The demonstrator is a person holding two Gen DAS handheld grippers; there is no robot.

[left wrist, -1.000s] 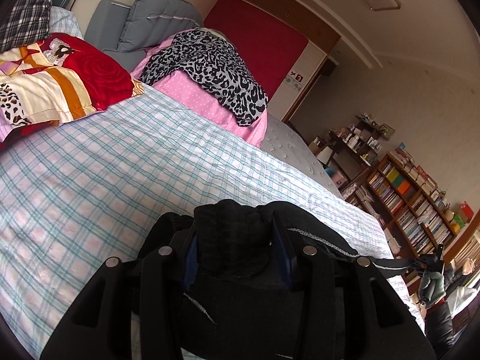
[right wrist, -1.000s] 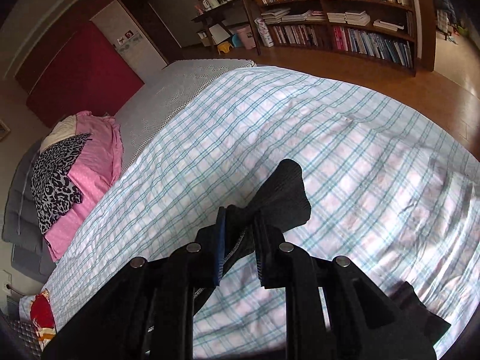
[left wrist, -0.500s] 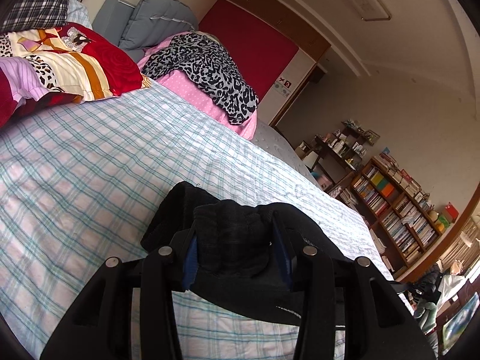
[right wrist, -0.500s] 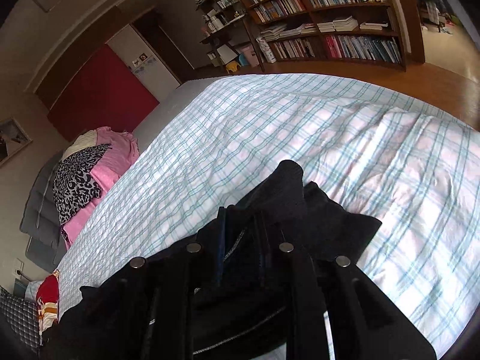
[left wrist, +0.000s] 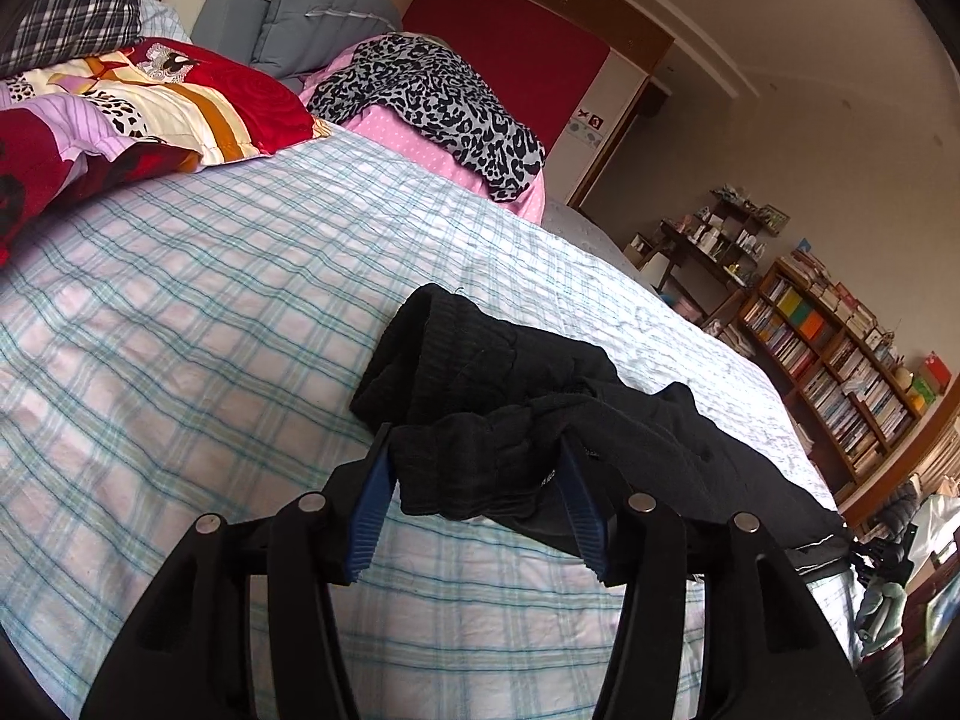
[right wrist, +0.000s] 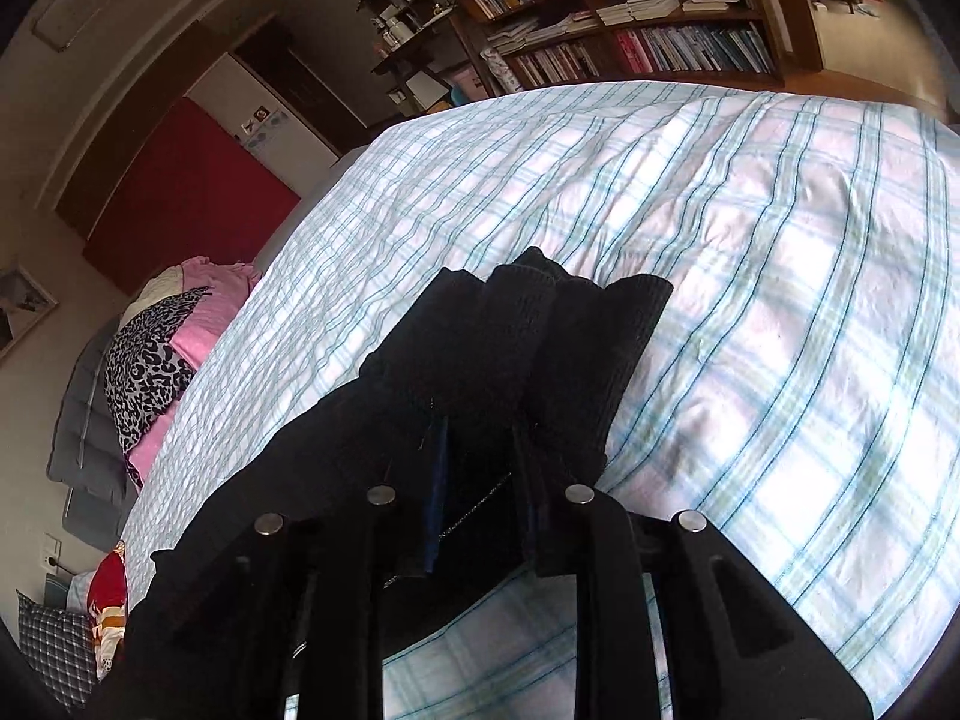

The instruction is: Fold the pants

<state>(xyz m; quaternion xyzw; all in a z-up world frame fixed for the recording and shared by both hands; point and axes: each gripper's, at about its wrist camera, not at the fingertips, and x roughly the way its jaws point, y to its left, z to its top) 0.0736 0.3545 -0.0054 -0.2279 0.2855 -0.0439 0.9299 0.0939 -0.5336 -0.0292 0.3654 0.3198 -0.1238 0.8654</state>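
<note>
Your left tongs opening, black pants (lower centre) between pads; right tongs opening, pants between, on plaid bed.

bed: plaid sheet | black pants just ahead of hand-held gripper | patterned quilt, pink bedding far beyond

A: What are the pants made of?
B: Matt black knit cloth, ribbed at the hem, at twelve o'clock from my fingers, which have ridged blue pads.
A: And beneath?
B: A crinkled checked cotton sheet; my left gripper is matt black plastic with shiny metal rivets.
</note>
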